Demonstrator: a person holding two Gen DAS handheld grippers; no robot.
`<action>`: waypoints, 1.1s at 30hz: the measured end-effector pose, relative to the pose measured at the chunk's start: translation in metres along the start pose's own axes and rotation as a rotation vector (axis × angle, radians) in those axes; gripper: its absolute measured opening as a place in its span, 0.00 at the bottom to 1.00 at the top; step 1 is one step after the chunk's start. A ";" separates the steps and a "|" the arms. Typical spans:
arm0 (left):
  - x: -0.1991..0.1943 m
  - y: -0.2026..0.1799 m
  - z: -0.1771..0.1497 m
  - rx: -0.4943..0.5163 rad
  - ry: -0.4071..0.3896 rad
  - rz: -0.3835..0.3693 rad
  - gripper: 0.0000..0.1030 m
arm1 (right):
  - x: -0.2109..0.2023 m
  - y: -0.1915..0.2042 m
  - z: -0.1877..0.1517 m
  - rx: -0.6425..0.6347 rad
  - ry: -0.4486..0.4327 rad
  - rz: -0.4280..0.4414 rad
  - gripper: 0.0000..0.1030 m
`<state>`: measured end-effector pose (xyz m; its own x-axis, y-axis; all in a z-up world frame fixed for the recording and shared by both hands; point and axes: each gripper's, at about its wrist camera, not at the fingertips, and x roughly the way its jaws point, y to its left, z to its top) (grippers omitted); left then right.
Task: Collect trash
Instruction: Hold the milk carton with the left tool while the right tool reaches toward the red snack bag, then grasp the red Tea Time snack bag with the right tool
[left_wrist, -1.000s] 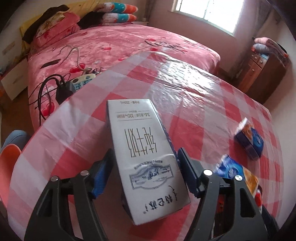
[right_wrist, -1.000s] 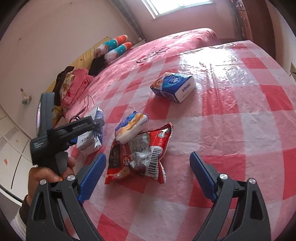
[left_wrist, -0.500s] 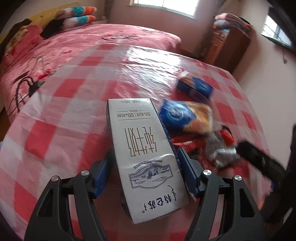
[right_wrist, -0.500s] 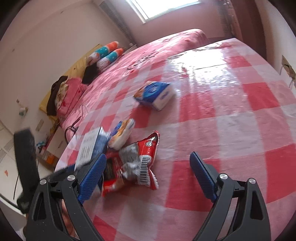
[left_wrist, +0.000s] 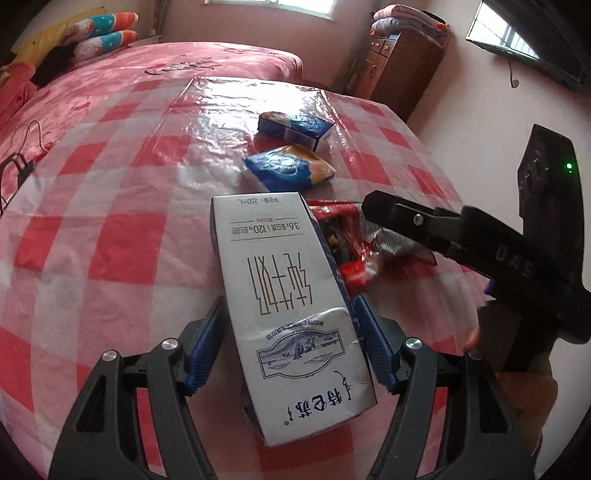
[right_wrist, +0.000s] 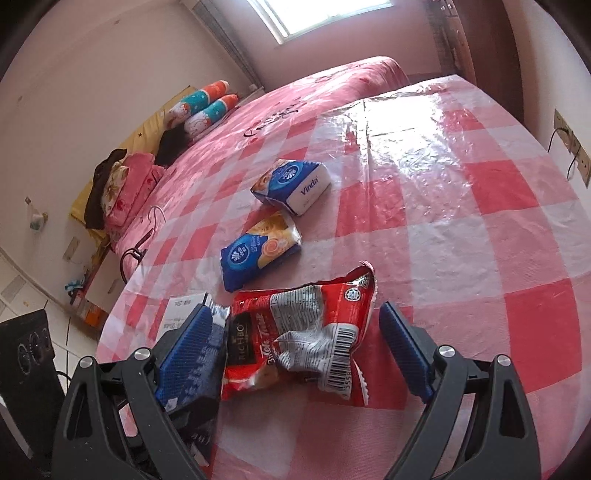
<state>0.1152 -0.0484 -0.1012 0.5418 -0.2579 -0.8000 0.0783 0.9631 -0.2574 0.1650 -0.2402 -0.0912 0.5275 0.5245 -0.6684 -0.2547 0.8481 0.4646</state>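
Nearest of all, the left gripper (left_wrist: 290, 341) is clamped on a white milk carton (left_wrist: 291, 314), its blue pads pressed to the carton's two long sides, so the carton's long axis runs straight out along the fingers toward the table's middle. Just to its right, the right gripper (right_wrist: 301, 345) hangs with its jaws spread wide and nothing held, straddling a crumpled red snack wrapper (right_wrist: 301, 334) that lies flat on the red-and-white checked tablecloth (right_wrist: 461, 236). The wrapper sits between the pads but apart from both, its long side lying roughly across the gap, so the right hand looks plainly the nearer one for that piece and would probably need only to lower and close. Farther out, a blue and yellow tissue pack (right_wrist: 260, 249) rests just beyond the wrapper, and a blue Vinda tissue pack (right_wrist: 291, 184) lies beyond that again, near it but not touching. Behind the table spreads a pink bed (left_wrist: 155, 77).
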 end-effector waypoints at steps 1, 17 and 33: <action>-0.002 0.002 -0.001 -0.004 -0.001 0.009 0.67 | 0.001 0.001 -0.001 0.005 0.013 0.024 0.88; -0.063 0.090 -0.027 -0.135 -0.065 0.224 0.67 | 0.010 0.091 -0.060 -0.175 0.257 0.296 0.88; -0.069 0.118 -0.040 -0.190 -0.067 0.196 0.68 | 0.008 0.098 -0.039 -0.401 0.056 -0.016 0.88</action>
<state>0.0538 0.0798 -0.0977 0.5857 -0.0560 -0.8086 -0.1882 0.9609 -0.2029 0.1123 -0.1499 -0.0735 0.4920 0.5051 -0.7091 -0.5486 0.8123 0.1979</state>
